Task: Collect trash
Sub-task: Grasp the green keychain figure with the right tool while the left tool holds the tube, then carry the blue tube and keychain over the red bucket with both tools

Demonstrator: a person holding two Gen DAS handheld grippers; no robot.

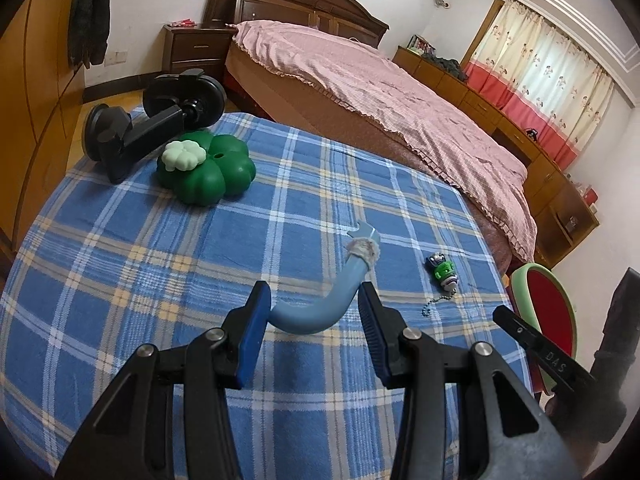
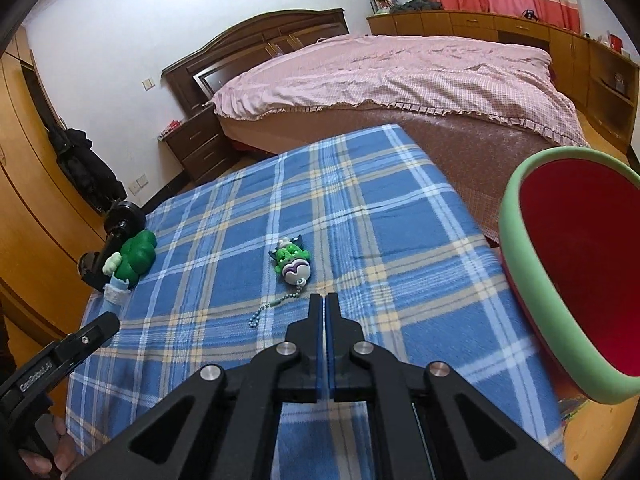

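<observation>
Left gripper [image 1: 314, 306] spread wide, blue curved tube [image 1: 320, 308] between my pads, untouched; its long axis runs toward 1 o'clock. Right gripper [image 2: 325, 300] pressed together, empty, farther off. Red bin [image 2: 576, 272] at my 3 o'clock; left arm nearer tube

The blanket [image 1: 160, 264] is fuzzy woven plaid cloth. On it, the clover [image 1: 208, 172] is glossy smooth plastic, the hook [image 1: 320, 308] beside it matt plastic. The bin [image 2: 520, 256], off the blanket's edge, has a matt rim.
</observation>
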